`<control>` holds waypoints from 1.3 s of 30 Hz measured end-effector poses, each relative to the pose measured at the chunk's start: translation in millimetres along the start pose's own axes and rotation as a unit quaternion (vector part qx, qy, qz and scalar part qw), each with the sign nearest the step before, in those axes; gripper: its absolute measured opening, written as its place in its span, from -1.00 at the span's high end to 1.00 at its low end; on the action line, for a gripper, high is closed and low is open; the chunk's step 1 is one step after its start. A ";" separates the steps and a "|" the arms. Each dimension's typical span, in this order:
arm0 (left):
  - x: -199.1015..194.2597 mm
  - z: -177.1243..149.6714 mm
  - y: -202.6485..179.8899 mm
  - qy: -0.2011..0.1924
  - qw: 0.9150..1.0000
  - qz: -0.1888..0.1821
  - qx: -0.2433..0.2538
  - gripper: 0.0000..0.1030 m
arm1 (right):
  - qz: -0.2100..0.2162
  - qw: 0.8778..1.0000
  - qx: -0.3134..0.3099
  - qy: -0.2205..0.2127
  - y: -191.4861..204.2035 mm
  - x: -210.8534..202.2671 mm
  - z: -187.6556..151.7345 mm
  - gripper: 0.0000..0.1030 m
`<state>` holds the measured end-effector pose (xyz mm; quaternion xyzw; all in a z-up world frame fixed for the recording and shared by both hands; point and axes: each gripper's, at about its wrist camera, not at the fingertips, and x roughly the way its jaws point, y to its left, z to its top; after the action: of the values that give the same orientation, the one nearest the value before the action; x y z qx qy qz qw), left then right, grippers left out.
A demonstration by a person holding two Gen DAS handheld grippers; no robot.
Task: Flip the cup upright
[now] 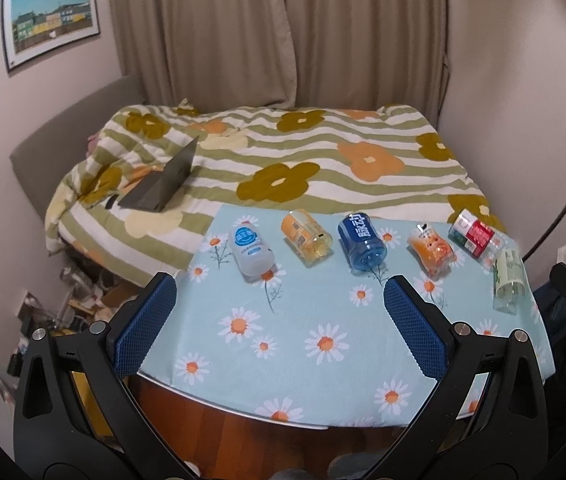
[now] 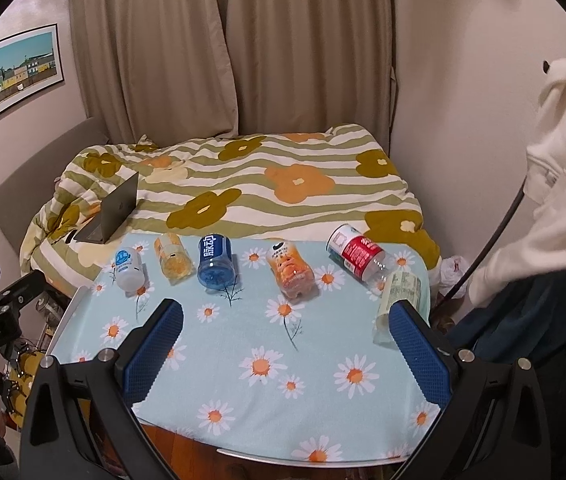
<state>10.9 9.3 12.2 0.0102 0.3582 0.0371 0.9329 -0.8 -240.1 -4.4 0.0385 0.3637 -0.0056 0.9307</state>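
So nothing's been grabbed yet as far as I can tell. Closest to the cameras, the left gripper [image 1: 279,320] and the right gripper [image 2: 285,344] both hover over the near edge of the worktop [image 1: 323,380] with its pale blue daisy-print cloth, jaws spread wide apart and empty.

Further back, six cut-bottle cups lie on their sides in a rough row along the far edge: a white plastic cup with a blue label [image 1: 251,251], a clear yellow-orange cup [image 1: 307,238], a blue transparent cup [image 1: 362,241], an orange printed cup [image 1: 432,251], a clear cup with a red label [image 1: 476,236], and a clear cup with a pale green label [image 1: 508,280] nearest the right side. None stands upright, so I'd say the whole job is still ahead.

Behind them there's the bed with a striped flower quilt [image 1: 323,160] and a grey laptop [image 1: 163,184].
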 end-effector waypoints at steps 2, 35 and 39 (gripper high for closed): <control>3.9 5.2 -4.7 0.005 1.000 0.001 -0.012 -1.00 | 0.004 1.000 -0.006 0.001 -5.2 3.9 7.6 -0.99; 289.8 46.1 59.3 0.238 0.968 -0.024 -0.079 -1.00 | -0.019 0.990 -0.005 0.140 38.6 186.2 37.9 -0.99; 322.9 41.1 61.1 0.264 0.961 -0.035 -0.079 -1.00 | -0.029 0.986 0.002 0.163 48.6 208.3 35.1 -0.99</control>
<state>273.8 95.2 -170.0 -0.0867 0.5879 0.0339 0.8035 178.0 -190.6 -116.6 0.0306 0.5119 -0.0268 0.8581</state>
